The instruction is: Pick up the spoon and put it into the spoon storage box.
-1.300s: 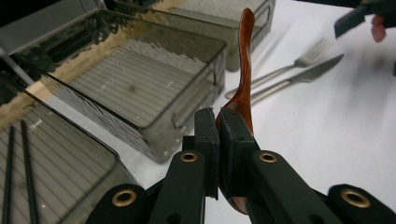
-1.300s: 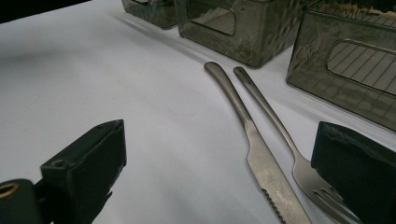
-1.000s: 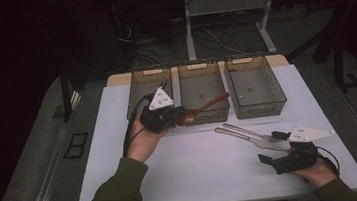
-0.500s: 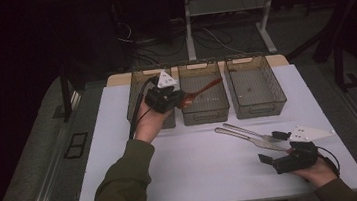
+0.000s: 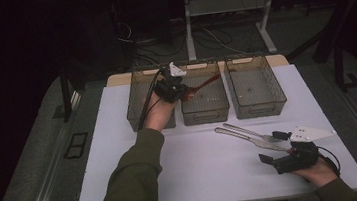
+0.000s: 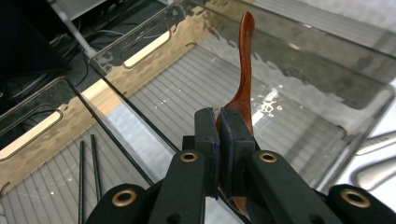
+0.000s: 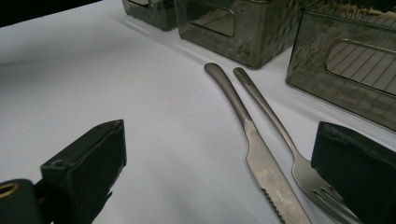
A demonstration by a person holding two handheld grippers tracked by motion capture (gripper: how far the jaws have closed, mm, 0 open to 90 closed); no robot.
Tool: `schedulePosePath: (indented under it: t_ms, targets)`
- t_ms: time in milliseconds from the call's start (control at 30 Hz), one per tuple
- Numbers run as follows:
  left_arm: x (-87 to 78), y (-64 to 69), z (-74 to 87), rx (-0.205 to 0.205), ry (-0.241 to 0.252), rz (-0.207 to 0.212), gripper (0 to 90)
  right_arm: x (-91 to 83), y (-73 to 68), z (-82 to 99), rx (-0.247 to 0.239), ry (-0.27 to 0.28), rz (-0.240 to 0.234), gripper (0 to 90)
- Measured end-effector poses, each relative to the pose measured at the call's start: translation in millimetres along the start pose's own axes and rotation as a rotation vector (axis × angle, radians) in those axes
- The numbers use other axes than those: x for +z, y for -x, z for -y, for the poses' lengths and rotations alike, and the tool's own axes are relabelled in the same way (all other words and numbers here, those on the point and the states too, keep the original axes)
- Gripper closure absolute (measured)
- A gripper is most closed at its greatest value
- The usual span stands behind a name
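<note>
1. The left tongs (image 5: pixel 181 91) are pinching a reddish wooden spoon (image 6: pixel 240 88) by its bowl end, with the handle sticking out ahead of the pads and hanging over the middle bin (image 5: pixel 205 108) of three smoky clear bins.
2. Just to the side of those tongs, the left bin (image 6: pixel 42 140) is holding a pair of dark chopsticks (image 6: pixel 87 177), which suggests each kind of utensil is getting its own bin.
3. The right tongs (image 7: pixel 219 186) are resting spread wide on the white worktop (image 5: pixel 199 168), with a steel knife (image 7: pixel 254 154) and fork (image 7: pixel 289 149) lying between and just ahead of the open pads.
4. Judging by this, the spoon drop is the step in hand: the next move is calling for lowering the spoon into the middle bin and easing the pads apart.
</note>
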State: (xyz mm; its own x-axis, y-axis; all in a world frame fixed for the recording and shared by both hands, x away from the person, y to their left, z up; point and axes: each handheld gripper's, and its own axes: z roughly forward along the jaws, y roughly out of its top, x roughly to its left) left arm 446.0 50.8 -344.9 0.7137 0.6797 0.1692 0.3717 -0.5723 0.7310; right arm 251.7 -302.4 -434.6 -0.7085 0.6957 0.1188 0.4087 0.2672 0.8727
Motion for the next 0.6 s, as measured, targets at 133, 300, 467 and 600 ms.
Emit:
schedulePosePath:
  t_ms: [133,300,467,600]
  targets:
    - [8.4,1.4,1.0,-0.012,-0.043,-0.005,85.6,-0.1,0.2,0.1,0.001,0.0,0.001,2.5]
    - [16.5,3.3,2.5,-0.017,-0.061,0.005,85.6,-0.2,0.0,0.0,0.001,0.0,0.0,2.6]
    - [21.7,8.6,2.6,-0.017,-0.074,0.011,85.5,0.0,0.1,0.1,-0.003,0.0,-0.002,2.6]
    - [26.1,10.7,4.4,-0.015,-0.104,0.021,85.4,-0.3,0.1,0.1,0.002,0.003,0.0,2.6]
